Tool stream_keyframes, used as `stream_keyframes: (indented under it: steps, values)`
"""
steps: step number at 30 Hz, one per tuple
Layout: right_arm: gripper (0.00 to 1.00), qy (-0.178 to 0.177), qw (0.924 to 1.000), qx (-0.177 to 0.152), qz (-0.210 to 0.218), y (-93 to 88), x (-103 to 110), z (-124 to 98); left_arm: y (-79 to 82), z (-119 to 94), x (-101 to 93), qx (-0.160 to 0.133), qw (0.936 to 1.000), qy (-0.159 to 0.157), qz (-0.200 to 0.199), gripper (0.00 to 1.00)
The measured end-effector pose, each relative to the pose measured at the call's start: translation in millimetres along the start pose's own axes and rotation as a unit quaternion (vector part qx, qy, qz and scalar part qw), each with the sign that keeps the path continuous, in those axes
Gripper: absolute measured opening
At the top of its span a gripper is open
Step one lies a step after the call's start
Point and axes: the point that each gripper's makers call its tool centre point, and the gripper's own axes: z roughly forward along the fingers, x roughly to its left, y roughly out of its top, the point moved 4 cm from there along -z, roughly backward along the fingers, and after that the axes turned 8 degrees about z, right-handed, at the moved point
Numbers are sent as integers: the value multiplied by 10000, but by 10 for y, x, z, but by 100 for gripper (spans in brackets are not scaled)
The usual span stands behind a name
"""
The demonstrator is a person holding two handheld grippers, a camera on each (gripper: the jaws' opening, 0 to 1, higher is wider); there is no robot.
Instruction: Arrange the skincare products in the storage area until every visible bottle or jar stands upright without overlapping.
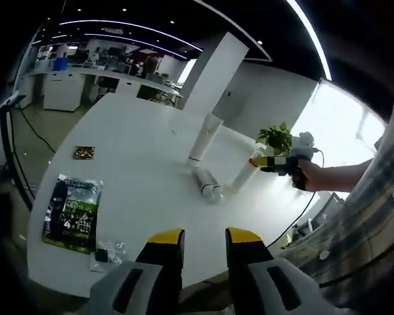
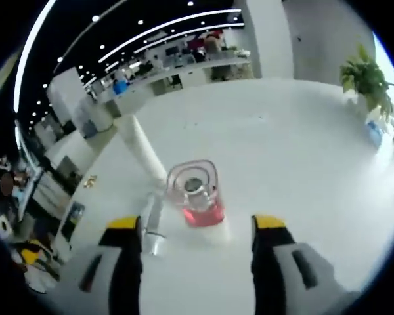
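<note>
On the white table [image 1: 138,131] a tall white tube [image 1: 205,138] stands upright. At its foot a clear-capped bottle [image 1: 207,182] lies on its side. Just right of it a white bottle [image 1: 244,174] stands leaning a little, with my right gripper [image 1: 261,161] at its top. In the right gripper view that bottle [image 2: 196,197] shows a clear square cap and pink contents. It sits between the wide-open jaws of my right gripper [image 2: 197,223] without touching them. The tube [image 2: 141,147] and the lying bottle [image 2: 154,226] are to its left. My left gripper [image 1: 204,236] hovers open over the near table edge.
A green and black packet [image 1: 72,213] lies at the near left. A small clear packet [image 1: 108,252] is beside it and a small dark item [image 1: 84,152] farther back. A potted plant [image 1: 276,138] stands beyond the table. A person's checked sleeve [image 1: 368,216] fills the right.
</note>
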Motion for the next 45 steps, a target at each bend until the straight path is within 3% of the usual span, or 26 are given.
stream_keyframes:
  steps: [6, 14, 19, 26, 36, 45]
  values:
    - [60, -116, 9999, -93, 33, -40, -130, 187, 87, 4, -93, -67, 9998, 170, -52, 26]
    - [61, 154, 9995, -269, 19, -165, -238, 311, 47, 82, -169, -4, 9992, 397, -36, 26]
    - [61, 343, 9980, -526, -106, -130, -232, 396, 72, 138, -181, -154, 9980, 580, -188, 26]
    - [61, 513, 9967, -580, -232, -108, -196, 516, 28, 218, -235, -101, 9974, 695, -187, 26]
    - [60, 641, 9953, -617, -372, -27, -217, 585, 151, 290, -251, -266, 9957, 842, -296, 26]
    - [47, 877, 9912, -542, -827, -25, -127, 587, 243, 446, -275, -304, 9958, 819, -289, 26]
